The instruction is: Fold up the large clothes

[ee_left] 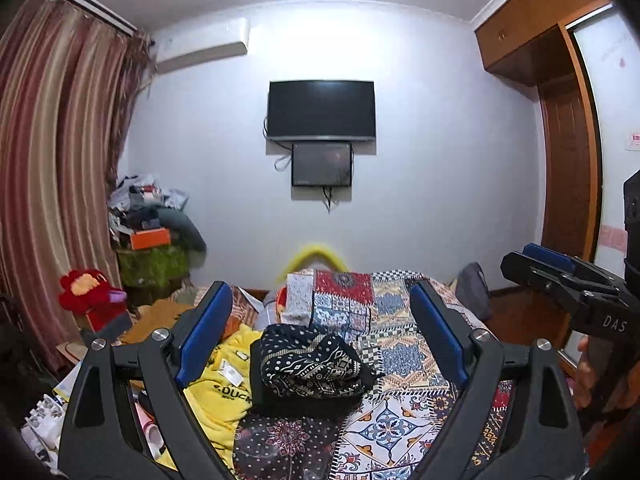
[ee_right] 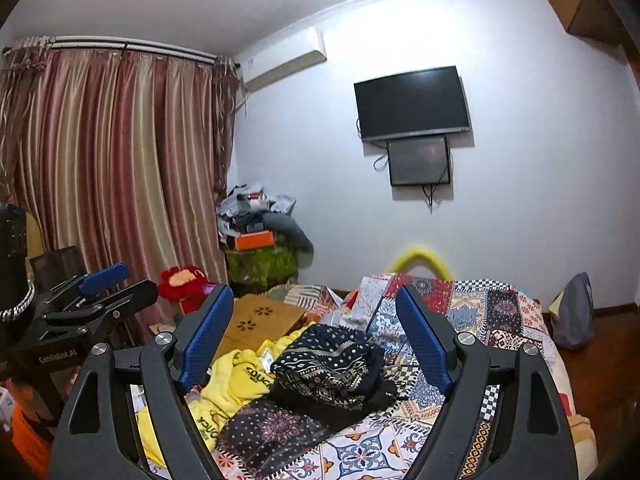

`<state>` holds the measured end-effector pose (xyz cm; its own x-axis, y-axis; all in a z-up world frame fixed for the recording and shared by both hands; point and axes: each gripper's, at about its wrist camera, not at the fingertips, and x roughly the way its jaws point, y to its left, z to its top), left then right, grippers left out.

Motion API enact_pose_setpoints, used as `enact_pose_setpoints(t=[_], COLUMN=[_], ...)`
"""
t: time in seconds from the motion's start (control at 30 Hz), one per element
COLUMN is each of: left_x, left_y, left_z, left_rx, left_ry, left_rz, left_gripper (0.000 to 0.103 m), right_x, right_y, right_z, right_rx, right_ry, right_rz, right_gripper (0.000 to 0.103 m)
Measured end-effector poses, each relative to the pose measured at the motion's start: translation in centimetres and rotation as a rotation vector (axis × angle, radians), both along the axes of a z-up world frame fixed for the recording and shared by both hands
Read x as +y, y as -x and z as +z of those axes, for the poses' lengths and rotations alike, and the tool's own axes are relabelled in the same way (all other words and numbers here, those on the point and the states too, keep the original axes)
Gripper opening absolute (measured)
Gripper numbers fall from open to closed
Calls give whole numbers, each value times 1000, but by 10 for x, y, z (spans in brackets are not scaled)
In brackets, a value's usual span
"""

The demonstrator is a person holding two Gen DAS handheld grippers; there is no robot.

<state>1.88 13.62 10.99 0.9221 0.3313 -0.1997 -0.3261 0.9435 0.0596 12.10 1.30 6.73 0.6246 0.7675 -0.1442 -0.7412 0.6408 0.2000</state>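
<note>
Plainly spread wide and empty: left gripper [ee_left: 320, 328], blue pads [ee_left: 204, 332] well apart, nothing between them — raised above the bed, touching no cloth. Same for the right gripper [ee_right: 316, 332], blue pads [ee_right: 424, 340] parted wide, nothing pinched, likewise held clear of the fabric. Framed between both pairs of fingers, lower down: a folded dark patterned garment [ee_left: 308, 364], black with white dots and diamond bands, lying in a compact bundle on the patchwork bedspread [ee_left: 400, 356]. Just beside it on the left, touching its edge, a crumpled yellow garment [ee_left: 218, 384] with black lettering and a white tag. In front of the bundle, nearer the cameras, another dark cloth [ee_left: 280, 436] with a reddish floral print, spread flat. Seen at the right edge of the left wrist view, the other gripper in a hand, fingers apart. Farther out: a red plush toy [ee_left: 86, 288] by the striped curtain [ee_left: 52, 160], a cluttered pile topped by an orange box [ee_left: 150, 238] in the corner, a yellow curved object [ee_left: 316, 254] behind the bed. On the far wall, a dark television [ee_left: 322, 110] with a smaller screen [ee_left: 322, 164] beneath it, an air conditioner [ee_left: 200, 46] up near the ceiling, and a wooden wardrobe [ee_left: 552, 40] at the right.
</note>
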Motion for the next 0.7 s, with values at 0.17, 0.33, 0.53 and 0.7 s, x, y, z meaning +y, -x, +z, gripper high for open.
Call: enact_pose_setpoints(t=[0.17,0.33,0.53,0.7], left_x=[-8,-11,-11,-11], left_y=[9,11,11,10], left_z=[-5,-10,-16,-19], left_rx=[-12,-13,-5,-1], left_ry=[7,14,15,22], left_rz=[8,33,46,51], left_gripper=[92,102,102,102], right_x=[-4,-8,-8,-5], right_y=[8,16,21,21], right_z=[-6,-8,-6,-8], right_rx=[-2,-18,-33,-36], right_ry=[-7,-19,-8,5], right_rz=[-35,-75,-91,-105], right_gripper=[89,103,103,103])
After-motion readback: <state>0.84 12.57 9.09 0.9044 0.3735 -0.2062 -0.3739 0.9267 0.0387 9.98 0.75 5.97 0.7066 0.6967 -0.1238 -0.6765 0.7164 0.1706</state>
